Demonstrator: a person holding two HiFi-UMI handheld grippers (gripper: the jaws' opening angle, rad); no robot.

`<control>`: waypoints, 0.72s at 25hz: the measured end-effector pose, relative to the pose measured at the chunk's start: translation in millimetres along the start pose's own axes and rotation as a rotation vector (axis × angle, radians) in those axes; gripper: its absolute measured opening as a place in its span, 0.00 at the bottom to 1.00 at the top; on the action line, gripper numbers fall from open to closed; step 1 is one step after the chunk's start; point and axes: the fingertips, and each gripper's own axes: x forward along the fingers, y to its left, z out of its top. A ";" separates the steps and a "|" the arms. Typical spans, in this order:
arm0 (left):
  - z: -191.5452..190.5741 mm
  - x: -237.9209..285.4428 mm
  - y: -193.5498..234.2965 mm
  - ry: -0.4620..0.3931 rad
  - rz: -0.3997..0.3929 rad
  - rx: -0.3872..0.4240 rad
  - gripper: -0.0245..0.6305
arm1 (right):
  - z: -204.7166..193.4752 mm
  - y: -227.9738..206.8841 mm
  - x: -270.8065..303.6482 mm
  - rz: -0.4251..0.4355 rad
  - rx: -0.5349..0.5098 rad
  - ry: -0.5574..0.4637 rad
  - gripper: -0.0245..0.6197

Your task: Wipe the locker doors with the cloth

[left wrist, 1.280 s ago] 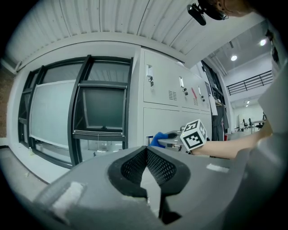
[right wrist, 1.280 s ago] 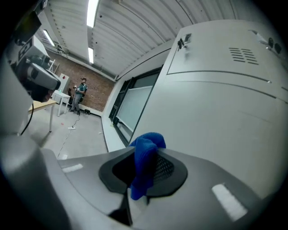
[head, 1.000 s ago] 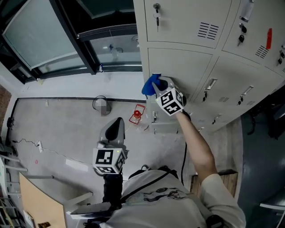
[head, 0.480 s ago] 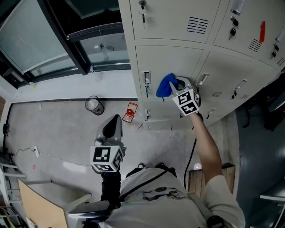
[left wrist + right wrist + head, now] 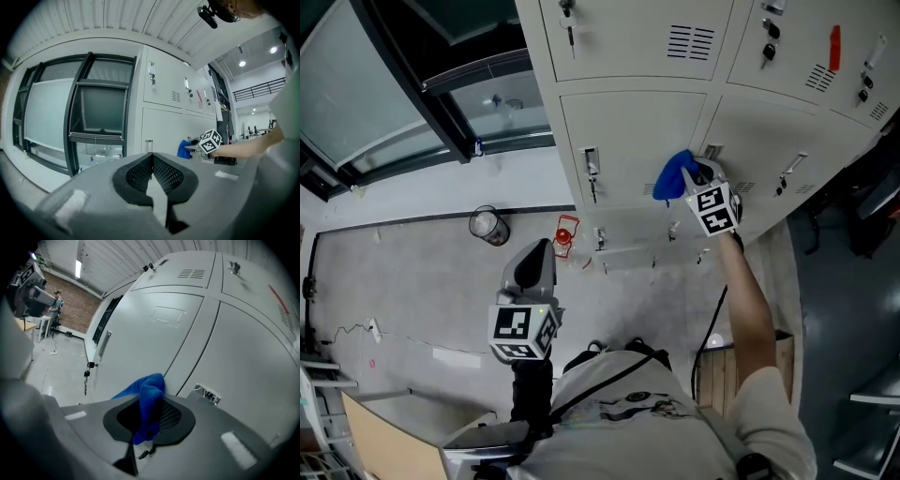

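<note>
A blue cloth (image 5: 674, 176) is pinched in my right gripper (image 5: 694, 180) and pressed against a pale grey locker door (image 5: 633, 141), near that door's right edge. In the right gripper view the cloth (image 5: 146, 401) hangs folded between the shut jaws, with the door (image 5: 150, 329) just ahead and a metal handle (image 5: 206, 393) of the adjoining door to the right. My left gripper (image 5: 534, 272) is held low over the floor, away from the lockers, jaws shut with nothing in them (image 5: 152, 180). The left gripper view shows the cloth (image 5: 184, 149) far off at the lockers.
Lockers stand in rows with keys hanging in the locks (image 5: 590, 166) and vent slots (image 5: 691, 42). On the floor lie a round tin (image 5: 488, 226) and a red object (image 5: 564, 234). A dark-framed window (image 5: 412, 84) runs left of the lockers. A person (image 5: 57, 305) stands far off in the right gripper view.
My right gripper has slid the cloth rightward across the locker door, from its left edge to its right edge. The left gripper has stayed put.
</note>
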 end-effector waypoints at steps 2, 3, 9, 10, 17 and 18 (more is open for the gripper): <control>-0.1 -0.8 -0.1 0.002 -0.001 0.003 0.04 | -0.6 -2.0 -3.2 -0.004 0.015 -0.014 0.11; -0.1 -1.4 0.1 0.003 -0.001 0.004 0.04 | 2.5 0.3 -5.3 0.003 0.023 -0.034 0.11; 1.1 -7.5 7.2 0.001 0.019 0.008 0.04 | 32.6 65.6 -3.3 0.120 -0.026 -0.126 0.11; 1.2 -8.8 8.9 0.000 0.025 0.009 0.04 | 37.1 82.7 0.7 0.149 -0.037 -0.130 0.11; 3.2 -23.6 20.0 0.001 0.061 0.018 0.04 | 54.4 178.3 50.3 0.298 -0.058 -0.117 0.11; 3.5 -26.5 22.4 0.001 0.069 0.020 0.04 | 56.2 185.0 59.0 0.304 -0.063 -0.109 0.11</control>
